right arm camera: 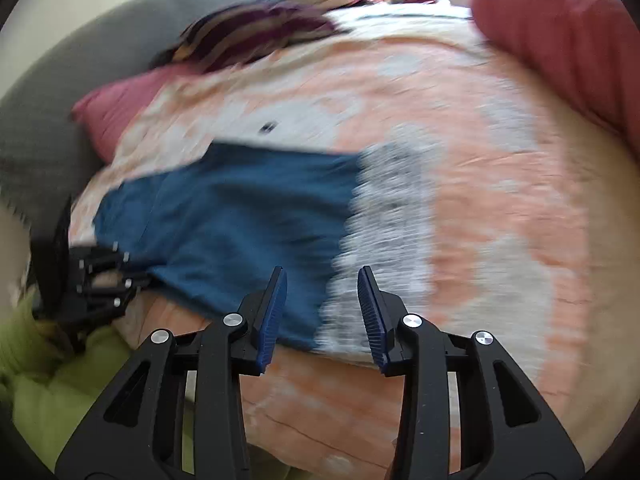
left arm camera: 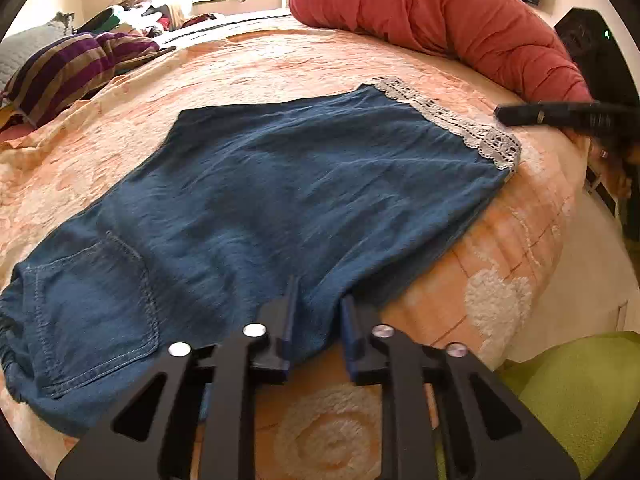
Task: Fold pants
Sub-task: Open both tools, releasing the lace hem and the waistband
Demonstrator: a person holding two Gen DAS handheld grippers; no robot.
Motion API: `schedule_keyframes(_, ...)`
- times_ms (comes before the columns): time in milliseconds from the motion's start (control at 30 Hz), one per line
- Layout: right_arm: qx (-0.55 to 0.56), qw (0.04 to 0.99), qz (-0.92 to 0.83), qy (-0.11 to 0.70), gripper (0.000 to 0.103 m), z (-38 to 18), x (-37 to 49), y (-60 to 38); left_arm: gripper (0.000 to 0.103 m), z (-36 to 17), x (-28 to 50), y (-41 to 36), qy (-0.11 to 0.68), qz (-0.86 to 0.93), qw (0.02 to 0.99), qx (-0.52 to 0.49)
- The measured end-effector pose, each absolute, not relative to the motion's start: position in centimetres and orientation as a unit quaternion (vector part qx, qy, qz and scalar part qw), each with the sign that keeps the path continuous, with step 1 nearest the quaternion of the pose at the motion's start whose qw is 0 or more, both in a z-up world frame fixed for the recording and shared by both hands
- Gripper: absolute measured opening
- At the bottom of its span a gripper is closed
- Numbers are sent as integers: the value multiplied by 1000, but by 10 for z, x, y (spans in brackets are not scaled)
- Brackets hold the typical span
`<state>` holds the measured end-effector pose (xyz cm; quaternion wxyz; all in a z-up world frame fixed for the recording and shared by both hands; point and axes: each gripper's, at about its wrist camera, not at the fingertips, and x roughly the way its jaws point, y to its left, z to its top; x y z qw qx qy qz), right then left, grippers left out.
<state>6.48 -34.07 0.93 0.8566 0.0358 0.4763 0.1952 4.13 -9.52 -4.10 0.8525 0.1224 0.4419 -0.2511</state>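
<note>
Pants (left arm camera: 280,184) of blue cloth lie flat along the near edge of our bed (left arm camera: 280,60), already doubled into 1 leg width by the look of it, back pocket toward our left and lace hem (left arm camera: 452,116) toward our right. Nearest us, our left gripper (left arm camera: 318,312) sits at the near edge of the fabric with its jaws only part closed around a fold (whether the cloth is truly pinched, we cannot tell). Our right gripper (right arm camera: 322,308) hovers spread wide just short of the hem corner, holding nothing; its view is smeared. Farther back lie a red bolster (left arm camera: 440,12) and a striped pillow (left arm camera: 72,68). We judge the risk is a 1-sided lift: the loose layers would slide apart and the fold would skew.
</note>
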Motion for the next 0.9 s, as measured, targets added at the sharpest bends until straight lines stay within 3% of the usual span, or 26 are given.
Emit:
schedule_keyframes(100,36,823,189,535,31,-27,74,-337,35,-37,38,-87,446,-246,852,118)
schedule_keyframes(267,62,826,197,525,31,-25,74,-346,60,-13,30,-47,429,-239,868,71)
schedule_keyframes(400,55,839,203,501,38,-11,72,-345,60,11,36,13,405,-162,900,7)
schedule_keyframes(467,51,845,212,488,39,-4,71,-341,76,16,40,47,408,-95,907,-30)
schedule_keyframes(600,37,848,224,480,41,1,74,-329,76,13,44,95,412,7,909,-68)
schedule_keyframes(667,32,848,227,478,41,0,77,-324,95,6,48,112,419,37,902,-99)
schedule_keyframes(800,18,844,237,481,42,-2,77,-316,90,-13,58,121,440,49,888,-124)
schedule_keyframes(833,12,842,239,483,42,-4,77,-313,58,-17,60,118,442,46,887,-123)
schedule_keyframes(867,6,840,241,487,42,-6,77,-311,42,-20,62,117,445,46,886,-124)
schedule_keyframes(900,3,837,241,491,42,-8,76,-310,42,-21,63,117,443,49,886,-125)
